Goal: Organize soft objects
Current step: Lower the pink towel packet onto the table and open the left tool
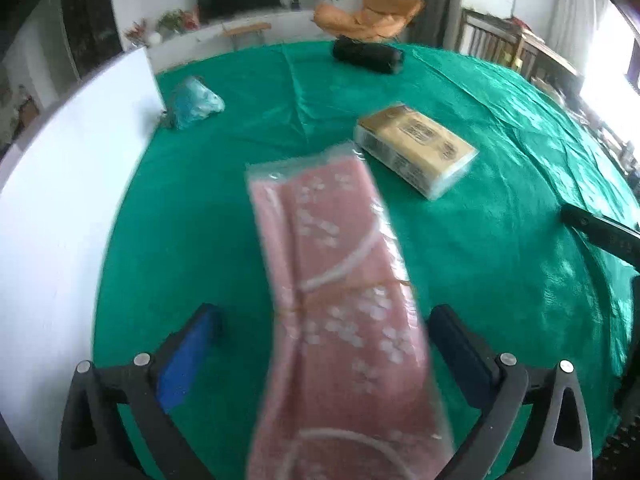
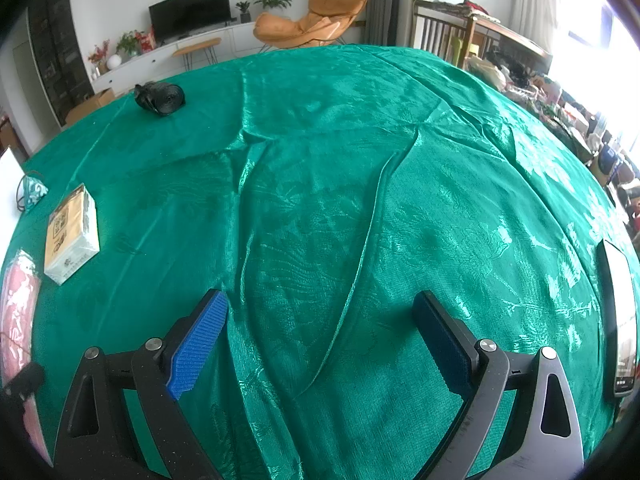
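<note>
Left tool (image 1: 320, 344): jaws wide, pads clear of pink towel pack (image 1: 340, 300)
Right tool (image 2: 320, 336): open, empty
Risk: pack lands skewed on desk (image 1: 240, 120), bumps tissue pack (image 1: 416, 152)

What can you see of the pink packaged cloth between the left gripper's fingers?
The pink packaged cloth is a long, flat fold, pink with white flower prints and curved lines, sealed in clear glossy plastic. It runs lengthwise between the open left gripper, whose pads stand clear of it. It looks blurred; its near end is cut off, so what supports it is unclear.
</note>
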`<action>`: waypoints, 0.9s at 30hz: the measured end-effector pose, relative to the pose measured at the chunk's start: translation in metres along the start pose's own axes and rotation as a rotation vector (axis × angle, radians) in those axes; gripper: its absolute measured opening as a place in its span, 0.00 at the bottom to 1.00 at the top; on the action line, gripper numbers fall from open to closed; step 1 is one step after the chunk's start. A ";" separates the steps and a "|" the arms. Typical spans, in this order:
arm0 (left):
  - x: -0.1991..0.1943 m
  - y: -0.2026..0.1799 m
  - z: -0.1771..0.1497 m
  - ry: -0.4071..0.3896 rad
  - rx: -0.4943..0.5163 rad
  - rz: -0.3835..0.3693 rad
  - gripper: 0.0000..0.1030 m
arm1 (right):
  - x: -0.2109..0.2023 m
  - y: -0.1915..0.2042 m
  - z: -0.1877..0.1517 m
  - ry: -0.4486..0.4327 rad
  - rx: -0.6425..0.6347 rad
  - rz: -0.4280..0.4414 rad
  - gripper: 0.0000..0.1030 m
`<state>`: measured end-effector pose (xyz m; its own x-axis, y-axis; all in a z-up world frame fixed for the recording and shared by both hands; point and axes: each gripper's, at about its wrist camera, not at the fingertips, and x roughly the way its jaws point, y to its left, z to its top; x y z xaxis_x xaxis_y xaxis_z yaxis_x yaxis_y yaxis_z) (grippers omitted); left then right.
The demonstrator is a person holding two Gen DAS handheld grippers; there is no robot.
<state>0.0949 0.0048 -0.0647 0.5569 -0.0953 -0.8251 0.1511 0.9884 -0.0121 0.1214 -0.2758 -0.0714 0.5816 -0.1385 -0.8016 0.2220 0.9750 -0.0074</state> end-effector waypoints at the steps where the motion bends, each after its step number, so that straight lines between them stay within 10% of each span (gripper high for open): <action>1: 0.000 0.000 0.000 -0.015 0.005 -0.001 1.00 | 0.000 0.000 0.001 0.000 0.000 0.000 0.93; 27: 0.002 0.001 0.000 -0.028 0.007 0.001 1.00 | 0.000 0.000 0.000 0.000 -0.001 0.000 0.93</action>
<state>0.0956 0.0052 -0.0665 0.5799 -0.0972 -0.8089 0.1562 0.9877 -0.0067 0.1217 -0.2760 -0.0712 0.5816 -0.1385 -0.8016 0.2216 0.9751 -0.0077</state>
